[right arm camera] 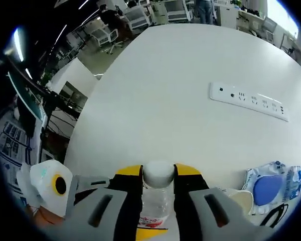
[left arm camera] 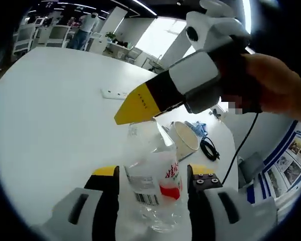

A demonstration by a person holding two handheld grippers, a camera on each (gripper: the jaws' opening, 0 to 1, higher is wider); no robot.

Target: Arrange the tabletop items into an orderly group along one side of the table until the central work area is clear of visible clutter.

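A clear plastic water bottle with a red-and-white label and a barcode (left arm camera: 155,188) stands between the jaws of the left tool (left arm camera: 153,183), which press against its sides and grip it around the body. The bottle looks empty or nearly so; whether any water is left in it cannot be told through the crumpled plastic. In the right gripper view the same bottle's white screw cap (right arm camera: 158,173) sits between the yellow-tipped jaws of the right tool (right arm camera: 158,175), which close on the cap from both sides. In the left gripper view this right tool comes in from the upper right, its yellow tip over the bottle's top, held by a person's hand (left arm camera: 271,83).

Beyond the bottle on the round white desk (left arm camera: 55,115) stands a cream paper cup (left arm camera: 184,138), tilted towards the camera; its inside is pale and what it holds cannot be made out. The right gripper view cuts the cup off at the lower edge. Beside it lies a clear plastic packet with something blue inside (right arm camera: 271,186), partly hidden by the tool. A coiled black cable (left arm camera: 209,149) lies near the cup at the desk's edge. A long white power strip (right arm camera: 248,101) rests flat, well apart from the bottle, towards the middle of the desk.
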